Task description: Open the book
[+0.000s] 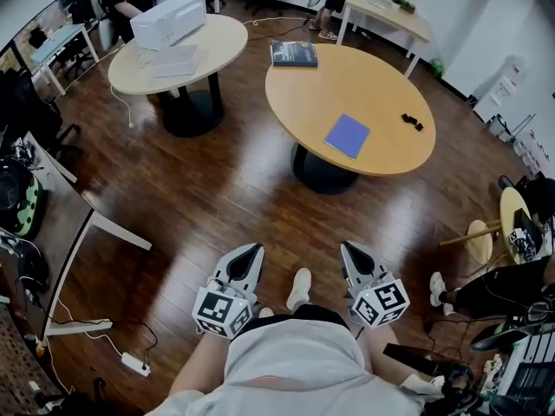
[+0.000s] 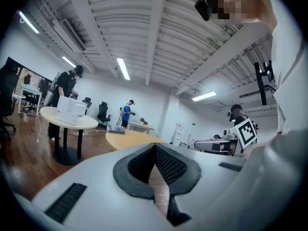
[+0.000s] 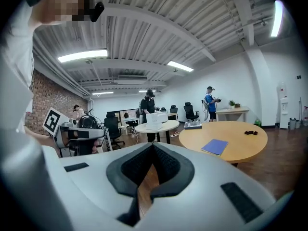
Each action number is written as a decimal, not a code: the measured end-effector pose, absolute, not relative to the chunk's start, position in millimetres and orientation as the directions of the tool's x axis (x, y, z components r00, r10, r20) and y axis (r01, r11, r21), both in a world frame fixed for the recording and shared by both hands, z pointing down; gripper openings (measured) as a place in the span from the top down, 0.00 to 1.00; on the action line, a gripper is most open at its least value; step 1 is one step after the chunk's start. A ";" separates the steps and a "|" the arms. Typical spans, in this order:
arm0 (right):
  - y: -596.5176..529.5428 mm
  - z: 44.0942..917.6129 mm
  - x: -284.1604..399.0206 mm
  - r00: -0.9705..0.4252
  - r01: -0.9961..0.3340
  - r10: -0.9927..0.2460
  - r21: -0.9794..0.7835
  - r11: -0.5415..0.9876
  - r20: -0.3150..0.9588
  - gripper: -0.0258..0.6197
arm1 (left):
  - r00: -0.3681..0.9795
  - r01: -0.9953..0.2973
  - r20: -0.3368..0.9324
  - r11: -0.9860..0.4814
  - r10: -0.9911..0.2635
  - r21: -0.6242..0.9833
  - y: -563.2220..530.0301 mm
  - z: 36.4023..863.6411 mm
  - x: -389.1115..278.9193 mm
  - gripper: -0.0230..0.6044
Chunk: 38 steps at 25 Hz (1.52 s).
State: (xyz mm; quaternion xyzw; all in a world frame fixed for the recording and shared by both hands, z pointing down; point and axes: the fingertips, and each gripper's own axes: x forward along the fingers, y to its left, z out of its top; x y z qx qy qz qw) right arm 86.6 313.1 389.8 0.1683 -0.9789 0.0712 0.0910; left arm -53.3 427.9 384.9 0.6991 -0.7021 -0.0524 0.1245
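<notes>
The wood floor (image 1: 217, 198) fills most of the room. Two round tables stand on it: the nearer table (image 1: 381, 81) ahead of the person, the farther table (image 1: 217, 46) off to its left with a white box (image 1: 169, 20) on top. The person holding the tools stands well back from both, one white shoe (image 1: 299, 289) forward. The left gripper (image 1: 254, 251) and the right gripper (image 1: 349, 248) are held low, side by side and apart. Each one's jaws are pressed together at the tips with nothing between them. The blue book (image 1: 347, 135) lies closed and flat near the nearer table's front edge, well apart from both grippers. A dark book (image 1: 294, 54) lies at that table's far edge, and a small black object (image 1: 412, 121) sits to the blue book's right.
</notes>
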 end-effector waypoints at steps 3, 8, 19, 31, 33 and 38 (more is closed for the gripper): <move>294.1 396.0 74.6 -0.933 -0.324 -0.296 -0.117 0.939 0.205 0.96 | -0.006 -0.969 0.104 0.032 -0.995 0.244 408.6 385.8 -63.9 0.95; 242.9 395.4 61.0 -0.935 -0.324 -0.297 -0.128 0.937 0.195 0.96 | -0.007 -0.971 0.108 0.032 -0.994 0.238 358.5 382.7 -76.6 0.95; 109.0 396.1 65.1 -0.939 -0.332 -0.306 -0.179 0.926 0.158 0.96 | 0.004 -0.977 0.148 0.027 -0.989 0.210 224.9 369.0 -73.6 0.95; 28.7 415.1 91.0 -0.908 -0.416 -0.388 -0.226 0.881 0.161 0.96 | 0.054 -0.982 0.157 -0.024 -0.986 0.188 133.2 367.9 -68.4 0.95; 24.1 419.1 89.7 -0.902 -0.429 -0.399 -0.223 0.876 0.168 0.96 | 0.071 -0.980 0.158 -0.039 -0.985 0.195 122.8 372.4 -71.7 0.95; 9.4 427.8 86.2 -0.870 -0.489 -0.454 -0.216 0.845 0.193 0.96 | 0.141 -0.970 0.148 -0.107 -0.979 0.217 94.5 381.4 -81.6 0.95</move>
